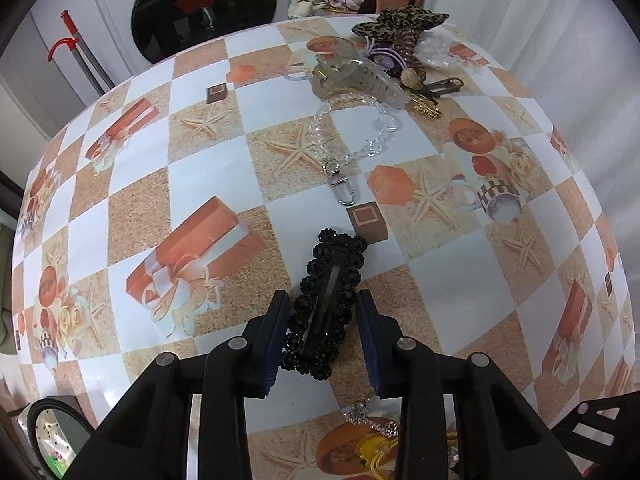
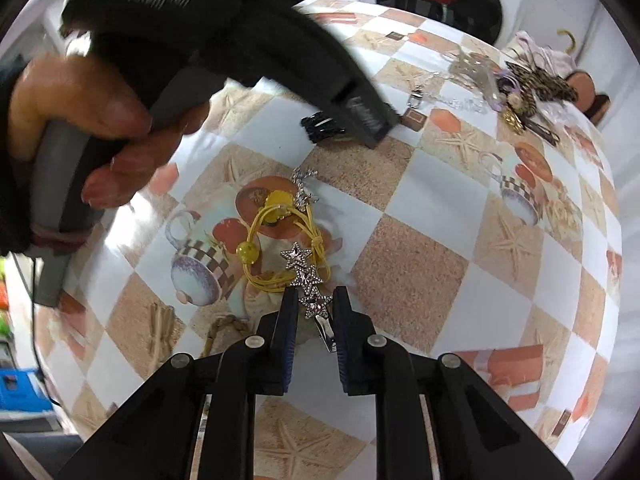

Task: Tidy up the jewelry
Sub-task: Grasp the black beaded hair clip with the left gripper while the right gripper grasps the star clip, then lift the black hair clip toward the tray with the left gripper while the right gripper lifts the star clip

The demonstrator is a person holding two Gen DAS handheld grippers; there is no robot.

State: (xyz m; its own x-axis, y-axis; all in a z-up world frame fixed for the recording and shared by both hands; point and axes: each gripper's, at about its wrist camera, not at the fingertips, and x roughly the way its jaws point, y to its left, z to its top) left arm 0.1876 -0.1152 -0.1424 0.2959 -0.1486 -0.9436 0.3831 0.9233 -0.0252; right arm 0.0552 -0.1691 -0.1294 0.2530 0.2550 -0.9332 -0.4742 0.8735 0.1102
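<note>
A black beaded hair clip (image 1: pixel 326 300) lies on the patterned table (image 1: pixel 208 168) between the fingers of my left gripper (image 1: pixel 323 300), which is open around it. In the right wrist view a silver star clip (image 2: pixel 308 280) lies on a yellow cord bracelet (image 2: pixel 276 236). My right gripper (image 2: pixel 313 300) is open, its fingers on either side of the star clip's near end. The black clip (image 2: pixel 320 126) shows partly under the left gripper's body (image 2: pixel 280 40).
A pile at the far side holds a clear bead chain with a clasp (image 1: pixel 352 136), a translucent claw clip (image 1: pixel 356 76), a leopard bow (image 1: pixel 396 24) and gold pins (image 1: pixel 426 106). The table edge curves at left. A washing machine door (image 1: pixel 204 4) stands behind.
</note>
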